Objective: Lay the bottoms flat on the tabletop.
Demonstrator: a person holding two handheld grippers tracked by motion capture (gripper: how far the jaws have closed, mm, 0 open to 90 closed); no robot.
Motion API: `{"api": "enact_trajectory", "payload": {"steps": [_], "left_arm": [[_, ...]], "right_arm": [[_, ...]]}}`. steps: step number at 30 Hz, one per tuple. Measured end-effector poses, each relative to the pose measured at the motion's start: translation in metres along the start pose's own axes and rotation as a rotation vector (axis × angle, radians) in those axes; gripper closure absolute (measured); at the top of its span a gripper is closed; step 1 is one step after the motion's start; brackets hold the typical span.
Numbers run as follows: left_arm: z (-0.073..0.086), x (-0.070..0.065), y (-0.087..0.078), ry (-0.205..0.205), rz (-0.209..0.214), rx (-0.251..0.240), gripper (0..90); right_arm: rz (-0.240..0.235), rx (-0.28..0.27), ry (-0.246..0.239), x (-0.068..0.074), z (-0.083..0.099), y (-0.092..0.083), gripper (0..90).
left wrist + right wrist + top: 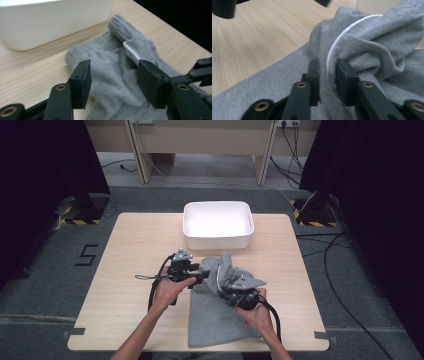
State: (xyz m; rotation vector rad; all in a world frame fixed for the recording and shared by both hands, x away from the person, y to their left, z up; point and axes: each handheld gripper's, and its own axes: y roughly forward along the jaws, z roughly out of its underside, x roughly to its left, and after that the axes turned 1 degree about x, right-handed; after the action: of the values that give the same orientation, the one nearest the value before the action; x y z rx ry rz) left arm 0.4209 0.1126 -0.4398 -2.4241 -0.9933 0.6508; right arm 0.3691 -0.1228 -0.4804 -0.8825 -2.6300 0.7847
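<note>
A grey sweatshirt (220,307) lies crumpled on the near half of a light wooden surface (130,245), its upper part bunched into folds just short of a white plastic tub (218,225) that stands at the far middle. The garment's flat lower part reaches toward the near edge, between the person's two forearms.

The left gripper (197,272), held in the left hand (172,290), points across at the bunched cloth from the left. In the left gripper view its fingers (81,83) stand well apart, about half open, with the sweatshirt's folds and a ribbed cuff (122,26) lying beyond and below the gap; the pads press on nothing. The white tub's wall (50,22) fills the far left of that view.

The right gripper (231,287), in the right hand (257,315), sits on the garment's right side, low over the cloth. In the right gripper view its fingers (314,80) stand only a narrow gap apart, with a fold of grey fabric edged in white piping (332,52) running between them. Whether the pads grip that fold or merely flank it cannot be told; the fabric passes through the gap and rises in a heap above the fingertips.

Dark curtains and grey carpet surround the surface.
</note>
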Motion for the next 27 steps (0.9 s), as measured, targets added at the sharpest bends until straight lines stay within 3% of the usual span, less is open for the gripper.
{"api": "enact_trajectory", "payload": {"steps": [5,10,17,21,24,27], "left_arm": [[-0.006,-0.004,0.016,-0.066,0.061,0.005,44.1],[-0.012,-0.014,0.029,-0.078,0.089,0.003,44.4],[-0.015,-0.018,0.046,-0.073,0.077,0.038,48.4],[-0.014,-0.024,0.056,-0.043,0.078,0.067,56.8],[-0.014,-0.026,0.061,0.004,0.055,0.075,76.0],[-0.015,-0.023,0.057,0.025,0.035,0.067,84.5]], "right_arm": [[-0.005,-0.003,0.008,0.004,-0.001,-0.006,60.8],[-0.005,-0.005,0.012,0.005,0.0,-0.011,58.6],[-0.004,0.009,0.0,0.008,0.005,-0.01,58.0],[-0.001,0.005,-0.004,0.009,0.006,-0.01,56.7],[-0.008,0.008,-0.002,0.009,0.006,-0.009,55.6],[-0.004,-0.007,0.008,0.006,0.005,-0.016,54.5]]}}
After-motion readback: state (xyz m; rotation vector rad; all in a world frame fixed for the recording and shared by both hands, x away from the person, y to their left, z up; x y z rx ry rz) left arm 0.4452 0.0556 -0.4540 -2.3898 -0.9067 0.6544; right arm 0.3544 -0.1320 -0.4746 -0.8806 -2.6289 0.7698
